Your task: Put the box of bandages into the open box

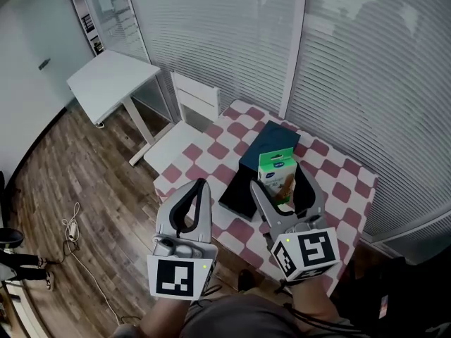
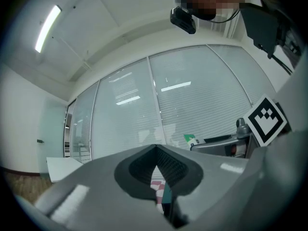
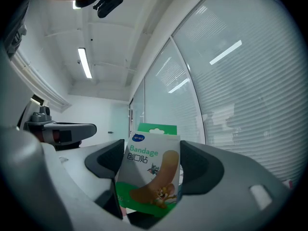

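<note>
Now, head view: checked table (image 1: 343,182) fills centre to 3 o'clock, against the blind-covered glass wall. White desk (image 1: 113,79) at 10 o'clock of it, white chair (image 1: 184,129) between the two, touching the table's 9 o'clock edge.

Open box (image 1: 262,145) lies mid-table in two dark parts: a teal one toward 12 o'clock and a black one (image 1: 236,192) toward 7 o'clock. Cannot tell which is tray and which is lid.

Left gripper (image 1: 199,186) (image 2: 156,153) is raised at 7 o'clock of the open box. Jaws together, tips meeting, nothing between them. It is idle.

Right gripper (image 1: 282,180) (image 3: 151,163) is raised at 5 o'clock of the open box, clamped on the bandage box (image 1: 276,171) (image 3: 150,182). Pads sit on its two narrow sides, printed face toward the gripper camera, hang-tab up. It is upright, well clear of the cloth, and overlaps the open box's near edge in the head view.

Judgement: carry phase, pick done, placing not yet done.

Notes for doing the step well:
- move toward 12 o'clock until the bandage box is over the cavity, not over a wall
- confirm which part is the tray before lowering
- tilt the bandage box flat if the tray looks shallow
- lower until it bears on the tray floor, then part the jaws; a drop from height could bounce it out
- keep grip light, since thin card dents
- left gripper could steady the tray if it slides on the cloth
</note>
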A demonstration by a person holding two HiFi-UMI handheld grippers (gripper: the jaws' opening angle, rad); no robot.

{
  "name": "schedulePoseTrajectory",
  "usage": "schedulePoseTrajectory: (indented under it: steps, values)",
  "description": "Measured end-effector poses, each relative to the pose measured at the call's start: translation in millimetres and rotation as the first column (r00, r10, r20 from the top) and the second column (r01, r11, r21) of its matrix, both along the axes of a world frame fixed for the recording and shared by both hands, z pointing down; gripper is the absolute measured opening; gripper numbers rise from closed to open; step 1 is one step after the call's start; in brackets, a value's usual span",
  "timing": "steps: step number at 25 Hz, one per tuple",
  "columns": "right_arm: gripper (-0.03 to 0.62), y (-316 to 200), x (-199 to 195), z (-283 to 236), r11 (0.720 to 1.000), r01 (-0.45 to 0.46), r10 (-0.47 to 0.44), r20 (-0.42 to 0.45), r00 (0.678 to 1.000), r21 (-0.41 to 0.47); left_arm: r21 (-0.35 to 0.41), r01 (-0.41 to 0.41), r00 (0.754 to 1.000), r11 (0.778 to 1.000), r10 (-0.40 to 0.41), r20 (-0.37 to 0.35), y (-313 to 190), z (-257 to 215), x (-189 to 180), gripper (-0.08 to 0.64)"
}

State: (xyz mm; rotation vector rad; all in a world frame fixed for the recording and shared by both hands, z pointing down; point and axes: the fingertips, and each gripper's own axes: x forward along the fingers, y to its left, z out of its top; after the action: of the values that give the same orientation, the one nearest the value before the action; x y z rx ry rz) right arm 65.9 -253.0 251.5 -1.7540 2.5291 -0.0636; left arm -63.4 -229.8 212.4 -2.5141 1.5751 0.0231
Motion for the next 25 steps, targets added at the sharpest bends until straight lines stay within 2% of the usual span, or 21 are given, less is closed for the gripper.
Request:
schedulePoseTrajectory:
  steps: [5,14,18,21,25]
  values:
    - [0.387,-36,-15,-3,1.000,-0.023,0.023,-0.013,1.000,0.011,-0.005,-0.020,1.000,1.000,0.020,-0.008,-37,-1,-17,0.000]
    - [0.387,-69,-14,39,0.982,-0.174,0.174,-0.006,0.985,-0.074,-0.075,-0.161,0.987,0.984,0.161,-0.005,-94,26,-17,0.000]
    - [0.387,-80,-11,83,0.958,-0.239,0.241,-0.007,0.970,-0.161,-0.146,-0.228,0.973,0.963,0.230,-0.001,-116,58,-8,0.000]
    - [0.387,-76,-14,120,0.930,-0.282,0.289,-0.006,0.957,-0.237,-0.219,-0.273,0.960,0.937,0.281,0.004,-124,89,-6,0.000]
    - [0.387,-83,-14,163,0.899,-0.322,0.338,0.000,0.941,-0.297,-0.279,-0.310,0.945,0.909,0.327,0.012,-137,126,-1,0.000]
